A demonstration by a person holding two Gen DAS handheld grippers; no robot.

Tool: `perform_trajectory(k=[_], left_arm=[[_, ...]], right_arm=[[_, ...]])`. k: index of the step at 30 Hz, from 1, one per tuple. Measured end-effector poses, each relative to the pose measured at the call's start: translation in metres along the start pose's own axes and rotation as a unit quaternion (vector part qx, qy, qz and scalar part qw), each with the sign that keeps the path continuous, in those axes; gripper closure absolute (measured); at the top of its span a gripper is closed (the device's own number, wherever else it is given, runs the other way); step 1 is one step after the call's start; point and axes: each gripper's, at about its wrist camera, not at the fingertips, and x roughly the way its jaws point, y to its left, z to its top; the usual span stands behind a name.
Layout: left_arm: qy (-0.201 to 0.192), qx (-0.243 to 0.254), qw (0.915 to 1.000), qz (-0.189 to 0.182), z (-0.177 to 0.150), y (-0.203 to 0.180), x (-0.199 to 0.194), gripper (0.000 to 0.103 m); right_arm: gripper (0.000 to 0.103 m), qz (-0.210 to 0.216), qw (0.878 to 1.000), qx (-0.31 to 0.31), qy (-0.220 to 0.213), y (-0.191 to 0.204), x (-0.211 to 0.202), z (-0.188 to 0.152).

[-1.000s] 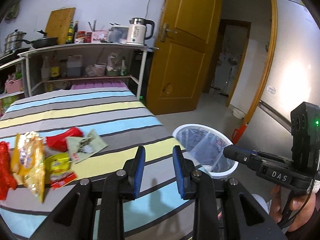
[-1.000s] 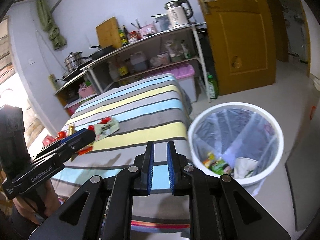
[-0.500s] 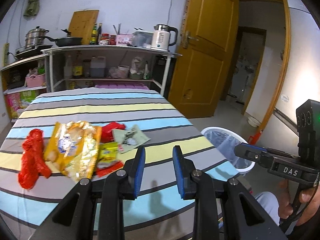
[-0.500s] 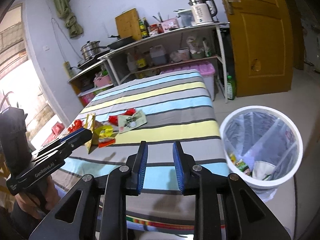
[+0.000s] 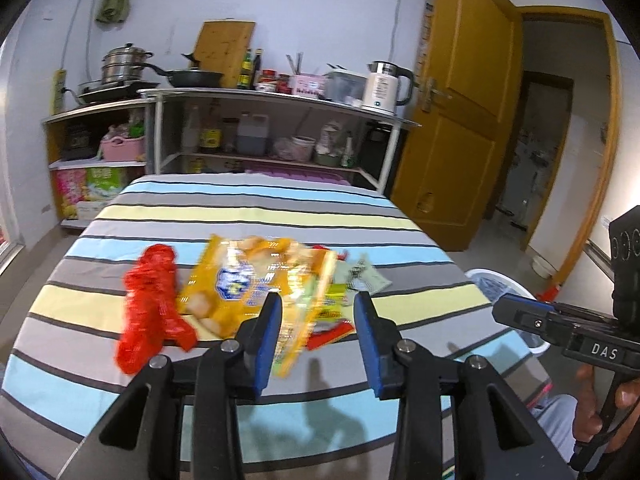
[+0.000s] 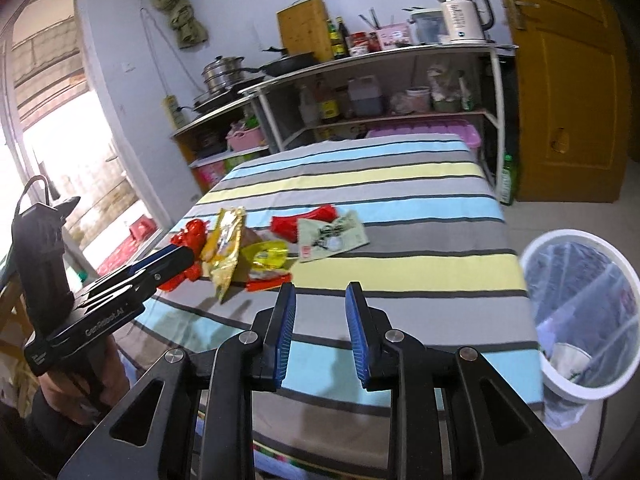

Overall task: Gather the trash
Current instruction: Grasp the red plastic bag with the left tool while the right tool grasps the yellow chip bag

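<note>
Snack wrappers lie in a heap on the striped table (image 5: pixel 248 208): a big orange bag (image 5: pixel 256 280) (image 6: pixel 226 240), a crumpled red wrapper (image 5: pixel 150 300) (image 6: pixel 192 236), a small yellow packet (image 6: pixel 268 258), a second red wrapper (image 6: pixel 304 222) and a pale green sachet (image 6: pixel 334 236) (image 5: pixel 366 278). My left gripper (image 5: pixel 316 320) is open and empty, just before the orange bag. My right gripper (image 6: pixel 320 320) is open and empty above the table's near edge. A white bin (image 6: pixel 580 320) with a clear liner stands on the floor at the right, with some trash inside.
A shelf unit (image 5: pixel 280 120) with pots, bottles and a kettle (image 5: pixel 384 86) stands behind the table. A yellow door (image 5: pixel 460 120) is open at the right. A window (image 6: pixel 60 140) is at the left. The person's hands hold both gripper handles.
Both grippers have swung left, from the bin toward the wrappers. The right jaws have opened from nearly closed. The left gripper has come closer to the orange bag.
</note>
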Motion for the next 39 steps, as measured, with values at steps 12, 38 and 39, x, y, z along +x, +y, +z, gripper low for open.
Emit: perform_trajectory(k=[12,38,39], left_arm=[[0.005,-0.033,0.9963,0.078,-0.002,0.065,0.007,0.055],[0.081,-0.052,0.9876,0.124,-0.006,0.1,0.044,0.052],[0.083,-0.048,0.9878,0.123,-0.006,0.099,0.045,0.057]], right_arm=[[0.067,0.042,0.998,-0.025,0.028,0.03,0.055,0.018],[0.067,0.069,0.994,-0.04,0.074,0.06,0.137,0.049],[0.068,0.067,0.994,-0.04,0.076,0.061,0.138,0.051]])
